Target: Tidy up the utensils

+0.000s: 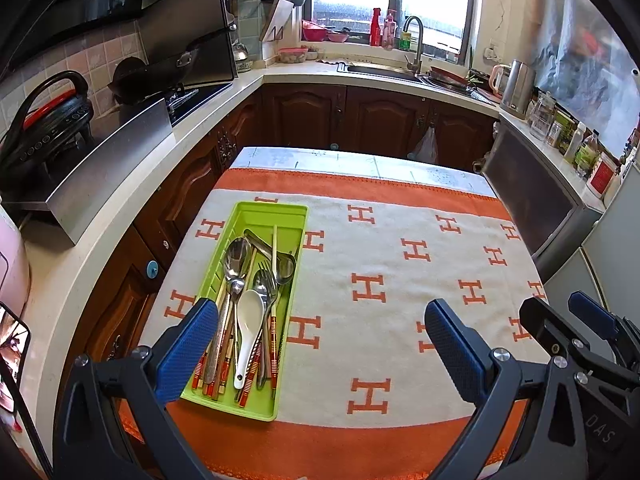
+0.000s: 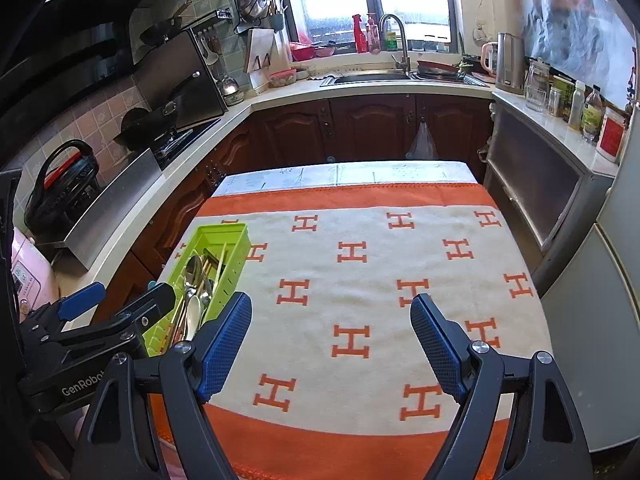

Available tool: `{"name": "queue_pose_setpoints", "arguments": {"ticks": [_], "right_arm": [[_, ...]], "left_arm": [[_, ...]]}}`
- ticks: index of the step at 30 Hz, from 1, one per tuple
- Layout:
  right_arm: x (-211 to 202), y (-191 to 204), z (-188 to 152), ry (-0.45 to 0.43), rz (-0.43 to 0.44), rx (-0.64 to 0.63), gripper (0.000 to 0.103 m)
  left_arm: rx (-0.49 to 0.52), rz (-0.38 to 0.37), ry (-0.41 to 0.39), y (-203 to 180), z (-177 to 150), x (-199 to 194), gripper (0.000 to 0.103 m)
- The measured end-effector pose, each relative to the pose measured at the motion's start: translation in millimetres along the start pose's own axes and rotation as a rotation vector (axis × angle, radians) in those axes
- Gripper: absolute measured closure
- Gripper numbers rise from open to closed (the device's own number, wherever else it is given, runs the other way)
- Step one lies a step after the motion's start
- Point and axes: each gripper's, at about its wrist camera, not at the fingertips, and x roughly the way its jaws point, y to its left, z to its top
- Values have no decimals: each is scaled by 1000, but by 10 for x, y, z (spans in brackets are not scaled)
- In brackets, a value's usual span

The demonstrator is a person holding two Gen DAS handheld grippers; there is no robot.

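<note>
A lime-green utensil tray [image 1: 294, 216] lies on the left side of the orange-and-white cloth-covered table [image 1: 400, 280]. In it are metal spoons [image 1: 237, 258], a fork [image 1: 265, 276], a white ceramic spoon [image 1: 249, 320] and several red-handled chopsticks [image 1: 273, 344]. My left gripper [image 1: 320, 344] is open above the tray's near end, with nothing between its fingers. My right gripper [image 2: 332, 340] is open over the bare cloth to the right of the tray [image 2: 236, 248], holding nothing. In the right wrist view the left gripper [image 2: 120, 300] shows beside the tray. The right gripper [image 1: 568, 316] appears at the lower right of the left wrist view.
Kitchen counters wrap around the table: a stove with a wok [image 1: 160, 68] at left, a sink [image 1: 384, 70] under the window at the back, a kettle [image 1: 516, 84] and bottles on the right counter. A grey cabinet [image 1: 532, 204] stands close to the table's right edge.
</note>
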Motion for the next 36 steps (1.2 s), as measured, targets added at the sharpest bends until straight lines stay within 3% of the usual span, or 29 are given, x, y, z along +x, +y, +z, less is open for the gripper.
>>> {"name": "queue_pose_setpoints", "arguments": {"ticks": [36], "right_arm": [[10, -34, -62, 5, -33, 15, 20]], "left_arm": [[17, 10, 14, -54, -3, 62, 1]]}}
